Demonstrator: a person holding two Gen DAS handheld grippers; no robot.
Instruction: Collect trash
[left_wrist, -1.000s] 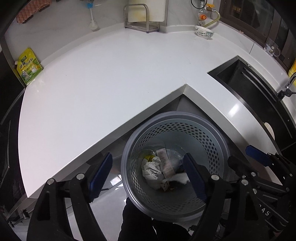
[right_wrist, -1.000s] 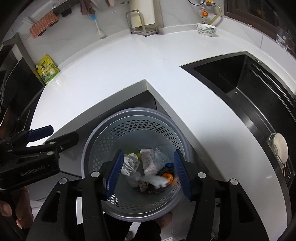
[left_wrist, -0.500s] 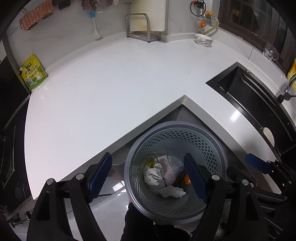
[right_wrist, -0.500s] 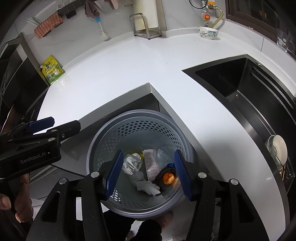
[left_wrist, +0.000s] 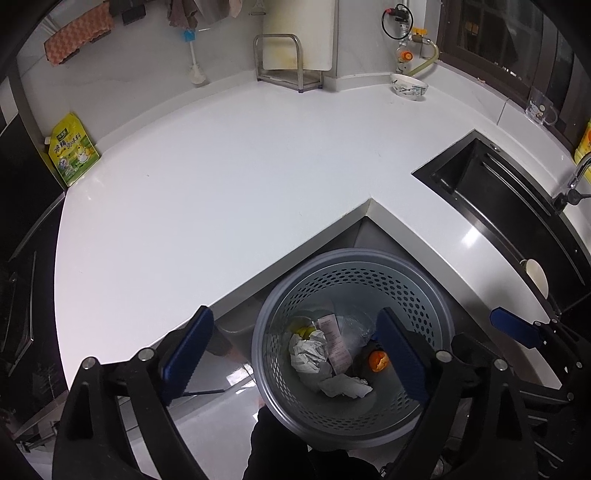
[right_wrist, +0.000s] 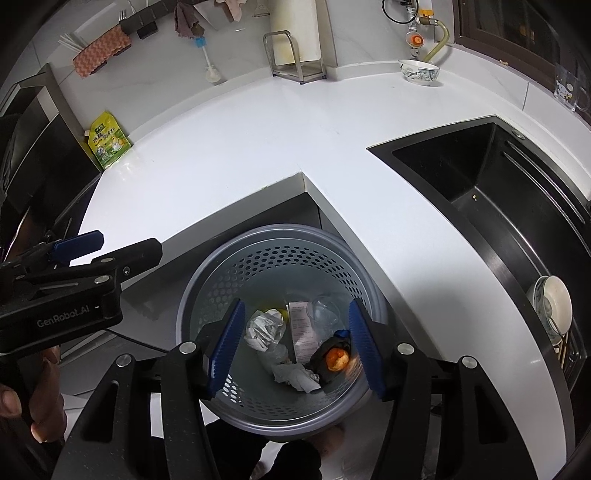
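Grey perforated waste basket (left_wrist: 424, 295) sits on the floor in the inner corner of the L-shaped white counter (left_wrist: 221, 192), with both grippers hanging over it and pointing down into it. Left gripper (left_wrist: 295, 354): jaws opening wide, nothing between the pads, only the basket's contents showing through the gap. Right gripper (right_wrist: 295, 347): fingers apart, also empty. Trash is at the bottom of the basket: crumpled white paper (right_wrist: 266, 326), a printed receipt (right_wrist: 303, 328), clear plastic wrap (right_wrist: 325, 310), a torn tissue (right_wrist: 295, 376) and an orange peel (right_wrist: 337, 358) on something dark. Judging from this, the drop step is finishing and the collection looks nearly or fully done: the counter surface shows no loose litter. What remains on it reads as kitchen stock, not trash: a yellow-green pouch (left_wrist: 72, 153) at the left edge, a metal rack (left_wrist: 284, 70) against the back wall, a patterned bowl (left_wrist: 409, 85) at the back right corner. Next move, if any, calls for lifting both grippers clear of the basket rim and scanning the counter and the black sink (right_wrist: 498, 192) for leftovers before closing out.
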